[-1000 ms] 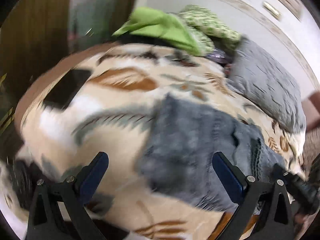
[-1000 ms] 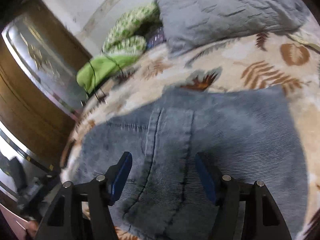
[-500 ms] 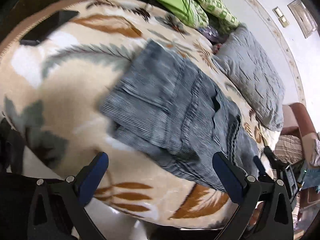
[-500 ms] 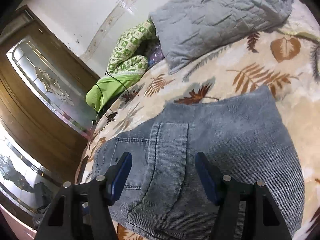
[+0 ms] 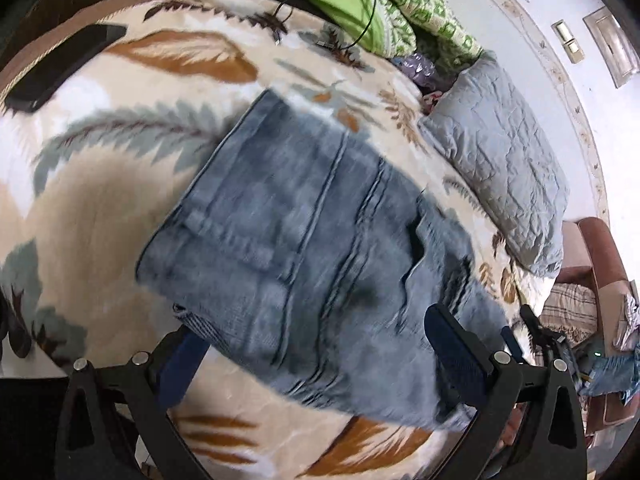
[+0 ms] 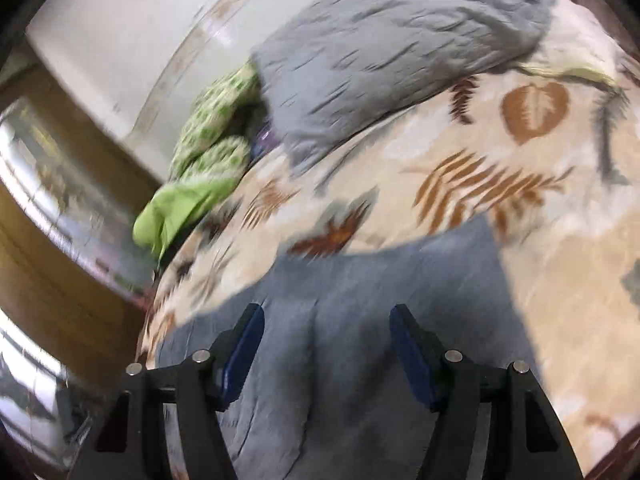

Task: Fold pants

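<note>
The pants (image 5: 320, 248), blue-grey denim, lie folded into a thick rectangle on the leaf-patterned blanket (image 5: 120, 200) of the bed, just ahead of both claws; the left gripper (image 5: 316, 352) and the right gripper (image 6: 326, 344) each hover over the cloth with jaws spread wide and nothing between them. The denim looks soft but fairly heavy and limp, likely to sag and slip apart at the layers, so the firmest hold is probably at a stacked edge or corner where the pads pinch all layers. No brand, label or writing is readable.
</note>
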A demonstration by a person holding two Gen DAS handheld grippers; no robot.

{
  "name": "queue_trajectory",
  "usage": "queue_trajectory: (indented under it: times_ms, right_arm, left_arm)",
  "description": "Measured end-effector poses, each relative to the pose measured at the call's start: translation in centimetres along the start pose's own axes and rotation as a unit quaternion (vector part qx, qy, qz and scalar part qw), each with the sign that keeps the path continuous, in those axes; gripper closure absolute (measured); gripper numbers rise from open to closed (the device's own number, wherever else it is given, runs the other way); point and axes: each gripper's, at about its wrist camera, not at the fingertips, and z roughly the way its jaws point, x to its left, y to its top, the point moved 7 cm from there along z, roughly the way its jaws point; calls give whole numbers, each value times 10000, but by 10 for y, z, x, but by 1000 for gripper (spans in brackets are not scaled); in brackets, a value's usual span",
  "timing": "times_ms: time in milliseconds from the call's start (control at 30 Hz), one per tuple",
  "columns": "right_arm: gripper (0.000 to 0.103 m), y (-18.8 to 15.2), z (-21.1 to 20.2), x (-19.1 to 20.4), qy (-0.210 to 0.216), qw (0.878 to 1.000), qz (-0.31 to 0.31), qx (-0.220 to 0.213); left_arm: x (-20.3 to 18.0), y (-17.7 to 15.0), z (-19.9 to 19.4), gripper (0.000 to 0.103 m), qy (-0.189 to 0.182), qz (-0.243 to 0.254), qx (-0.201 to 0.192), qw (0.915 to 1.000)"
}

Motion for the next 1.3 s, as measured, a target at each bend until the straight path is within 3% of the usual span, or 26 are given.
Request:
queue_trajectory:
  times_ms: [167, 233, 333, 400, 467, 567, 667, 767, 933, 1067, 1167, 1200, 1300]
  right_arm:
    - [35, 14, 47, -53, 504, 9900, 1240, 442]
    - [35, 23, 42, -56, 790, 9847, 1525, 298]
    - [34, 37, 20, -52, 1406, 9742, 1747, -246]
    - [34, 39, 20, -55, 1240, 9767, 1728, -302]
    - [34, 25, 44, -62, 1084, 9755, 1903, 230]
    - [33, 24, 46, -50, 763, 9840, 1603, 177]
    - [33, 20, 48, -18, 1214, 9827, 1367, 292]
    - [33, 2, 49, 15, 1121, 9898, 693, 549]
    - [35, -46, 39, 63, 1307, 9850, -68, 1129]
    - [62, -82, 28, 72, 1073, 9828, -464, 1429]
    - [67, -108, 20, 56, 823, 9798, -546, 1738]
    - [73, -114, 20, 53, 772, 9790, -570, 1797]
    - [76, -116, 14, 53, 598, 9806, -847, 1665]
  left_arm:
    - [-1, 5, 13, 0, 50, -80, -39, 9999]
    - [-1, 4, 15, 0, 122, -11, -56, 9999]
    - [-1, 4, 14, 0, 123, 40, -143, 9998]
    - [-2, 5, 15, 0, 111, 38, -197, 9997]
    - [-2, 6, 16, 0, 120, 64, -219, 9997]
    - [-1, 6, 14, 1, 73, 65, -205, 9997]
    - [-1, 4, 13, 4, 132, 190, -137, 9996]
    - [-2, 1, 10, 4, 190, 418, -134, 9989]
    - [12, 3, 10, 4, 36, 132, -107, 9998]
    - [15, 8, 8, 7, -155, 0, -102, 9998]
    - [17, 8, 8, 16, -133, -9, -97, 9999]
    - [18, 8, 8, 22, -58, 38, -78, 9999]
    - [23, 7, 5, 42, 165, 61, 44, 9998]
